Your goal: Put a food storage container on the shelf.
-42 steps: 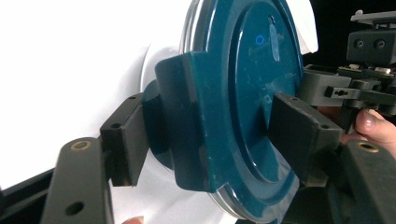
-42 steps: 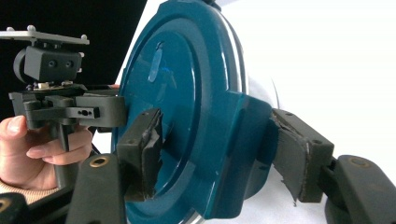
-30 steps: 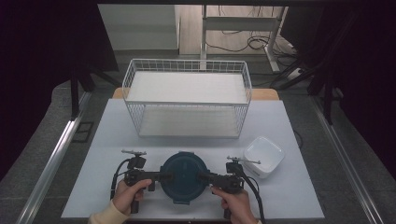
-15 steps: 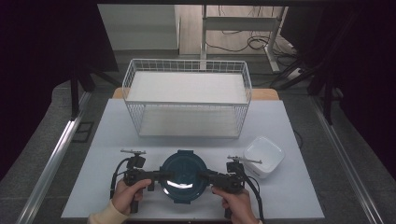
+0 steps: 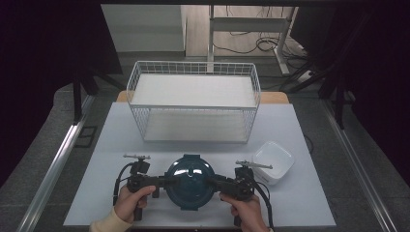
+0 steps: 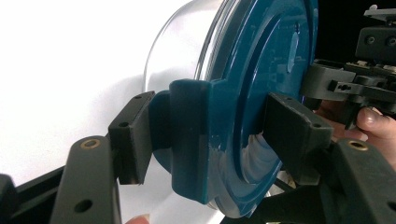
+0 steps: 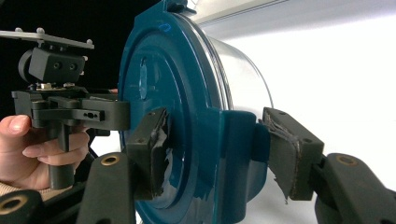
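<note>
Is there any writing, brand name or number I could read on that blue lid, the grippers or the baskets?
None: no readable text in these pictures.
Teal lid: a small embossed mark near its top edge, too faint to read.
Left gripper and right gripper: plain black, no lettering visible.
White wire basket and white bowl: no labels to be seen.

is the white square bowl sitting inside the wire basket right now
No, the white square bowl sits on the table in front of the wire basket, off to the right of the blue-lidded container.
</note>
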Available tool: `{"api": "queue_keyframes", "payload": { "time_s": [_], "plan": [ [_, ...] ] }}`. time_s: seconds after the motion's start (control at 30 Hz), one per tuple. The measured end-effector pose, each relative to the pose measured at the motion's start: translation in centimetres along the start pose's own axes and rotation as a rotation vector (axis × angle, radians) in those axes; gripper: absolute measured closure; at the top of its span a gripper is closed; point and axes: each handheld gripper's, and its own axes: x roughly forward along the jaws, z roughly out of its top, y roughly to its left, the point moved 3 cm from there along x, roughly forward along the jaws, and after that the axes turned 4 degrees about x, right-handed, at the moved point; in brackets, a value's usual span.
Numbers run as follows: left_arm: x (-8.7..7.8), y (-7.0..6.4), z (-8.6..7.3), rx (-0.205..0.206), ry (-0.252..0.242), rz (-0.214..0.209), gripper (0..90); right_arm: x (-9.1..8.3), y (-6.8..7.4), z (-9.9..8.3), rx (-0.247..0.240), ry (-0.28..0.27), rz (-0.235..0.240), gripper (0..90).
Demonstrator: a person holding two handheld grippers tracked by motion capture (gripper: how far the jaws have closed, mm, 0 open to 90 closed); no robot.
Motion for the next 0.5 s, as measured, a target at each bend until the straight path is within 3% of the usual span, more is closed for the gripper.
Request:
{"api": "queue_keyframes", "payload": {
  "time_s": [0.5],
  "plan": [
    [-0.9, -1.4, 1.0, 0.030, -0.043, 0.005, 36.2, -0.9, 1.2, 1.2, -0.050, -0.021, 0.012, 42.6]
  ]
}}
